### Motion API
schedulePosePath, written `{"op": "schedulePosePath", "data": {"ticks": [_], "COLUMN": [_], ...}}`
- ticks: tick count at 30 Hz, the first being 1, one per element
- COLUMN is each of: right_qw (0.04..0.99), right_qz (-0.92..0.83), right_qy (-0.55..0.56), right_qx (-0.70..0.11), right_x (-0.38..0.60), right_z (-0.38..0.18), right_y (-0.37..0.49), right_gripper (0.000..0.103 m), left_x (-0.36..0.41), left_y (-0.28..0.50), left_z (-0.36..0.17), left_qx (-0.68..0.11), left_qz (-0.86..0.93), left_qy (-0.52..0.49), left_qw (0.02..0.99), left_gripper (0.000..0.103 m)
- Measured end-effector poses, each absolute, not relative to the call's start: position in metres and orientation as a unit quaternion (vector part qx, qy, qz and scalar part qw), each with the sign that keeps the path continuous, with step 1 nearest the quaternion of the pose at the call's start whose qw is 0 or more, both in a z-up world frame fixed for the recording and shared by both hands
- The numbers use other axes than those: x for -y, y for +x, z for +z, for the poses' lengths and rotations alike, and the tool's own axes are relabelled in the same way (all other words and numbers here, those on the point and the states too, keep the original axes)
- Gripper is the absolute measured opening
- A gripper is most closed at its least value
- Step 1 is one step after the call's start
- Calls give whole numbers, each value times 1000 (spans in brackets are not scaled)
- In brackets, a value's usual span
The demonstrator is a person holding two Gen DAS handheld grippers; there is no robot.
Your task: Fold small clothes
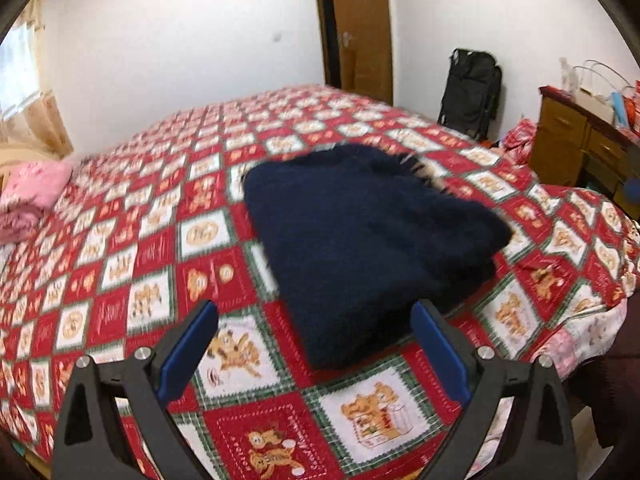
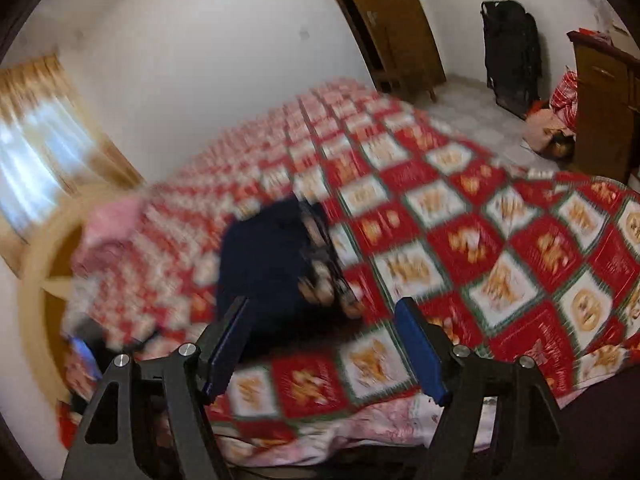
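A folded dark navy garment (image 1: 360, 248) lies on the red and white patterned bedspread (image 1: 132, 264); a patterned edge shows at its far right corner. My left gripper (image 1: 314, 312) hovers open just short of the garment's near edge, nothing between its blue pads. In the right wrist view, which is blurred, the same garment (image 2: 272, 264) lies ahead and to the left, its patterned trim on the right side. My right gripper (image 2: 324, 308) is open above the bed's near edge, its fingers holding nothing.
Pink folded clothes (image 1: 32, 196) lie at the bed's far left. A black suitcase (image 1: 472, 92) leans on the wall near a brown door (image 1: 360, 28). A wooden dresser (image 1: 580, 140) with bags stands at the right. A curtained window (image 2: 36, 148) is left.
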State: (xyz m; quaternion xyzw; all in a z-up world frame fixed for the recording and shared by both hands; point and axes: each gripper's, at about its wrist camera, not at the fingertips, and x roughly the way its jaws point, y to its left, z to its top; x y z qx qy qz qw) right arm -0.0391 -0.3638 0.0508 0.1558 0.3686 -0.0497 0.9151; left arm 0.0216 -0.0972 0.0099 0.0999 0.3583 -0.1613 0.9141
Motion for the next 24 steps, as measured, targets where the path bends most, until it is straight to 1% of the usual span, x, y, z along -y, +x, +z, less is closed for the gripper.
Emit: {"op": "schedulePosePath", "data": {"ticks": [2, 3, 6, 9, 11, 13, 14, 16, 17, 20, 22, 24], "right_qw": [913, 912, 914, 929, 924, 908, 899, 880, 889, 886, 879, 884], "right_qz": [-51, -42, -20, -11, -14, -34, -37, -23, -16, -7, -3, -3], "right_qy": [117, 109, 106, 77, 70, 72, 77, 111, 115, 108, 109, 96], "right_qx": [-388, -394, -390, -363, -375, -411, -430, -461, -443, -450, -464, -458], "right_x": [348, 341, 331, 317, 318, 325, 329, 340, 340, 340, 344, 344], "right_z": [28, 19, 9, 15, 8, -13, -25, -60, -63, -63, -59, -45], "right_y": [-17, -6, 20, 41, 57, 67, 71, 66, 58, 45, 40, 37], "right_gripper": [45, 42, 41, 41, 41, 39, 28, 21, 18, 18, 18, 18], "left_x": [89, 85, 75, 78, 87, 94, 100, 103, 105, 101, 98, 94], "left_y": [31, 36, 50, 63, 75, 80, 85, 88, 89, 91, 93, 94], "left_z": [3, 1, 3, 6, 5, 0, -6, -15, -24, -39, -40, -36], "left_qx": [-375, -379, -376, -369, -368, -372, -377, -385, -392, -405, -408, -415], "left_qz": [-146, -141, -128, -125, -124, -123, -121, -122, -126, -135, -139, -149], "left_qy": [91, 84, 62, 58, 64, 73, 81, 90, 95, 92, 80, 73], "left_qw": [911, 911, 916, 919, 919, 917, 915, 910, 906, 900, 899, 895], "left_gripper": [99, 99, 99, 99, 99, 99, 99, 99, 99, 100, 102, 102]}}
